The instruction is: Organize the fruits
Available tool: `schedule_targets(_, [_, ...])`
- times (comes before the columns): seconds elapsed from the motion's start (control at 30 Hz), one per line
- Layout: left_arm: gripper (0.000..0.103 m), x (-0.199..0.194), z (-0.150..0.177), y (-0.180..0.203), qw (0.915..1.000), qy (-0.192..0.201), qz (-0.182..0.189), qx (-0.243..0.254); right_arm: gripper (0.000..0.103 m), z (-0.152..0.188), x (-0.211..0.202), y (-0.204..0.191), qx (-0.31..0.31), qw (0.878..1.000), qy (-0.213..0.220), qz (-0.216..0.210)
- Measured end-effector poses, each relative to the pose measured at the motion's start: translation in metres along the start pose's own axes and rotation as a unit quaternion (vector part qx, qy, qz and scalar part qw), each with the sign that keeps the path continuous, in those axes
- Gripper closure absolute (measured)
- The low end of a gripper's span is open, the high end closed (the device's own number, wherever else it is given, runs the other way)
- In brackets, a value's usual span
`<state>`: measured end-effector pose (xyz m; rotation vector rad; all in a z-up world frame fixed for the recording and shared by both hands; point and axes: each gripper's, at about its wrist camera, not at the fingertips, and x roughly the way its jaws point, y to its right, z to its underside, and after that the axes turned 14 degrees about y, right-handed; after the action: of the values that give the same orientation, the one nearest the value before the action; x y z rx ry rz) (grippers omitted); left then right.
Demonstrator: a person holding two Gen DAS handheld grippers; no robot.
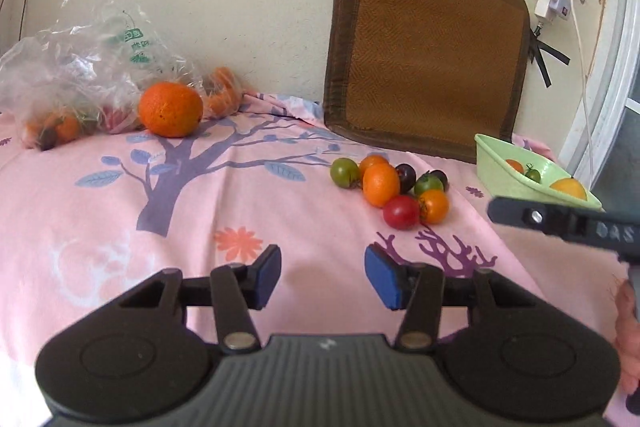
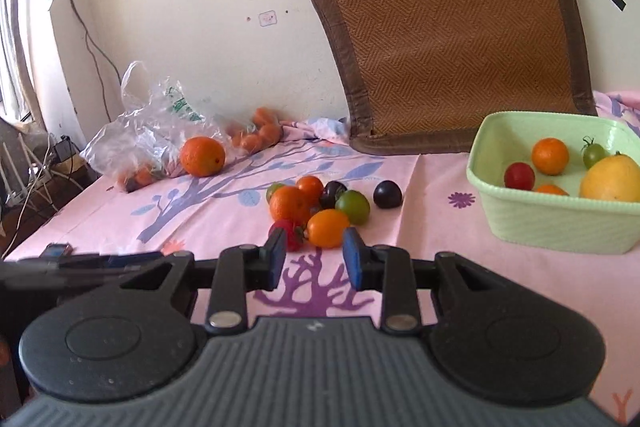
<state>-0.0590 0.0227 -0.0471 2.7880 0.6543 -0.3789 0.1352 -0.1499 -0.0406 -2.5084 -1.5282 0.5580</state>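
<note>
A cluster of small fruits lies on the pink cloth: an orange one point(image 2: 327, 228) nearest, a red one point(image 2: 289, 234), a green one point(image 2: 353, 207), dark ones point(image 2: 387, 193). The same cluster shows in the left wrist view point(image 1: 390, 189). A light green basket point(image 2: 552, 223) at the right holds a yellow fruit point(image 2: 612, 178), an orange one point(image 2: 550, 155), a red one point(image 2: 519, 175) and a green one. A big orange point(image 1: 171, 109) sits far left. My right gripper point(image 2: 314, 257) is open, just short of the orange fruit. My left gripper point(image 1: 322, 277) is open and empty over bare cloth.
A clear plastic bag point(image 1: 76, 79) with more fruit lies at the back left. A brown woven mat point(image 1: 428, 55) leans on the wall. The basket also shows in the left wrist view point(image 1: 496, 163), behind the right gripper's side point(image 1: 560, 223). Cables hang past the table's left edge point(image 2: 36, 183).
</note>
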Motion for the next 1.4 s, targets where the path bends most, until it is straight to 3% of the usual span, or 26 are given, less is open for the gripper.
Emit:
schedule_targets(0.27, [0.056, -0.012, 0.003, 0.014, 0.9986, 0.036, 0.009, 0.037, 0.068, 0.002, 0.054, 0.017, 0.076, 0.995, -0.051, 0.038])
schedule_targets(0.33, [0.056, -0.012, 0.004, 0.016, 0.9983, 0.039, 0.012, 0.042, 0.064, 0.009, 0.057, 0.021, 0.105, 0.992, -0.066, 0.025])
schedule_targets(0.4, [0.055, -0.011, 0.004, 0.016, 0.9982, 0.037, 0.015, 0.044, 0.071, 0.012, 0.051, 0.023, 0.116, 0.991, -0.066, 0.014])
schedule_targets(0.5, [0.055, -0.006, 0.002, 0.015, 0.9986, 0.022, 0.037, 0.032, 0.072, 0.01, 0.025, 0.02, 0.096, 0.994, -0.044, 0.024])
schedule_targets(0.67, [0.054, 0.031, -0.009, 0.017, 0.9949, -0.033, 0.085, -0.043, 0.071, 0.014, -0.018, 0.019, 0.035, 0.998, -0.017, 0.044])
schedule_targets(0.87, [0.054, 0.083, -0.017, 0.03, 0.9916, -0.073, 0.07, -0.08, 0.071, 0.023, -0.039, 0.019, -0.041, 0.997, -0.01, 0.061])
schedule_targets(0.93, [0.061, 0.091, -0.014, 0.037, 0.9935, -0.075, 0.054, -0.067, 0.071, 0.026, -0.038, 0.019, -0.051, 0.997, -0.011, 0.064])
schedule_targets(1.03, [0.069, 0.093, -0.013, 0.044, 0.9962, -0.066, 0.032, -0.046, 0.071, 0.03, -0.038, 0.022, -0.057, 0.997, -0.01, 0.06])
schedule_targets(1.17, [0.07, 0.084, -0.009, 0.053, 0.9978, -0.059, 0.021, -0.022, 0.071, 0.029, -0.043, 0.026, -0.053, 0.997, -0.008, 0.054])
schedule_targets(1.4, [0.072, 0.035, 0.01, 0.087, 0.9951, -0.055, 0.081, -0.014, 0.071, 0.032, -0.08, 0.041, -0.05, 0.995, 0.017, 0.079])
